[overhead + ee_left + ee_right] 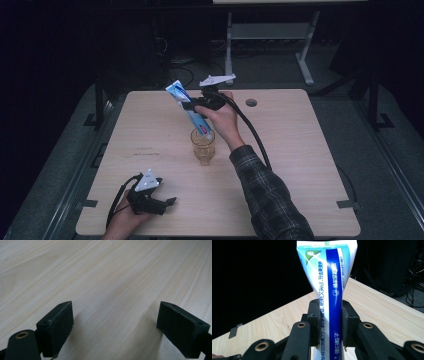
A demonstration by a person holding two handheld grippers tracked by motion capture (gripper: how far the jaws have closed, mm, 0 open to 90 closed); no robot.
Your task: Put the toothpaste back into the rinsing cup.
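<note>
At the near left the left gripper [165,202] rests on the wooden table [300,150], jaws wide with nothing between them. Near the middle stands an amber glass [203,145]. Directly above it the right gripper [192,106] clamps a toothpaste tube [187,107] at mid-length; the tube slants, cap end down at the glass mouth, flat end up and left. Beyond the table the room is dark.

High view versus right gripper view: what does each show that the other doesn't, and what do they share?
High view alone: the amber glass cup under the tube's cap end, and the left gripper resting open near the table's front edge. Right gripper view alone: the print on the toothpaste tube and the pads pressing its sides. Both: the right gripper clamped on the tube, over the wooden table.
</note>
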